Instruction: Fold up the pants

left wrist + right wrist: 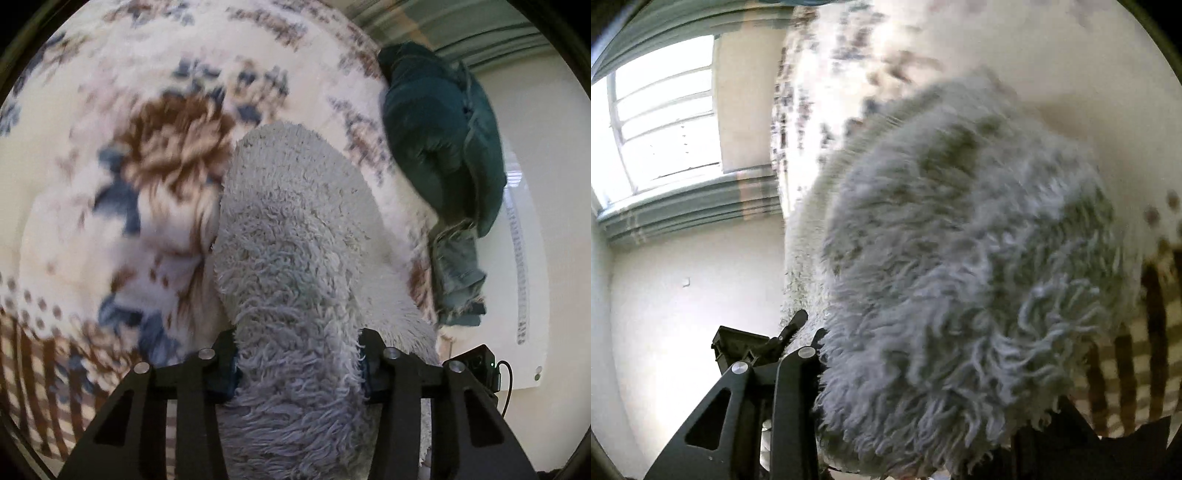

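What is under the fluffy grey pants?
Under the fluffy grey pants lies a flowery cream blanket. The tongs pinch the pants. What lies directly beneath the pants is covered.

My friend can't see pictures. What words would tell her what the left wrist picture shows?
Black jaws of the left gripper pinch a fluffy grey-white fleece garment over a cream blanket with brown and blue patterns. A dark green cloth lies at its right edge.
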`<state>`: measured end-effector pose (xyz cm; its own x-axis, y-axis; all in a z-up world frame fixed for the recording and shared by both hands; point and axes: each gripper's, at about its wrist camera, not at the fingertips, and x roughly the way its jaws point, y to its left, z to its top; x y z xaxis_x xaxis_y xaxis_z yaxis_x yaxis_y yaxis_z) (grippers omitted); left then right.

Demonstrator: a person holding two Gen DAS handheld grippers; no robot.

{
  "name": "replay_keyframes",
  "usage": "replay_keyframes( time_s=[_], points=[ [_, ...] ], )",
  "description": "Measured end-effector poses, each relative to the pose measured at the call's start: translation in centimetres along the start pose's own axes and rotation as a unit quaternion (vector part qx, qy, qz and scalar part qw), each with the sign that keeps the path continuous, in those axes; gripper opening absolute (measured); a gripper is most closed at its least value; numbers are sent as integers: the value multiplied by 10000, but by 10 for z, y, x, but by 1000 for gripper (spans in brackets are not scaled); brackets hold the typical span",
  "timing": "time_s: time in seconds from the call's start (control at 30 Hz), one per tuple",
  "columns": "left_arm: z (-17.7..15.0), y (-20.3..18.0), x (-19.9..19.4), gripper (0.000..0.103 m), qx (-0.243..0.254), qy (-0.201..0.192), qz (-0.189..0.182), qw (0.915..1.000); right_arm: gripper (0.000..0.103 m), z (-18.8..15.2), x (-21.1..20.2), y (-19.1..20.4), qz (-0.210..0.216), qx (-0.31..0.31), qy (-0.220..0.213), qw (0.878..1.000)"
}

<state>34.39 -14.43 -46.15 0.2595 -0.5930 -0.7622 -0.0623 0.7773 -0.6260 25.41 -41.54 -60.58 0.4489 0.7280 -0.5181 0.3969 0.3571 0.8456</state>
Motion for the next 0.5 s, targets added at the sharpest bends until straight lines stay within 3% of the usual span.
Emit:
replay_keyframes(
  time_s=[0.1, 0.2, 0.3, 0.5],
  points=[
    [29, -9, -12, 43, 34, -167, -89, 9998, 37, 37, -23, 30, -24, -242, -71, 9997],
    [76, -12, -27, 43, 73, -430, -222, 9988, 37, 70, -12, 76, 24, -466, -183, 9987],
    [134, -5, -32, 43, 110, -639, -341, 9973, 37, 112, 15, 112, 71, -679, -329, 9971],
    [269, 38, -17, 43, 125, -850, -467, 9952, 37, 203, 120, 204, 23, -1172, -636, 9911]
  ],
)
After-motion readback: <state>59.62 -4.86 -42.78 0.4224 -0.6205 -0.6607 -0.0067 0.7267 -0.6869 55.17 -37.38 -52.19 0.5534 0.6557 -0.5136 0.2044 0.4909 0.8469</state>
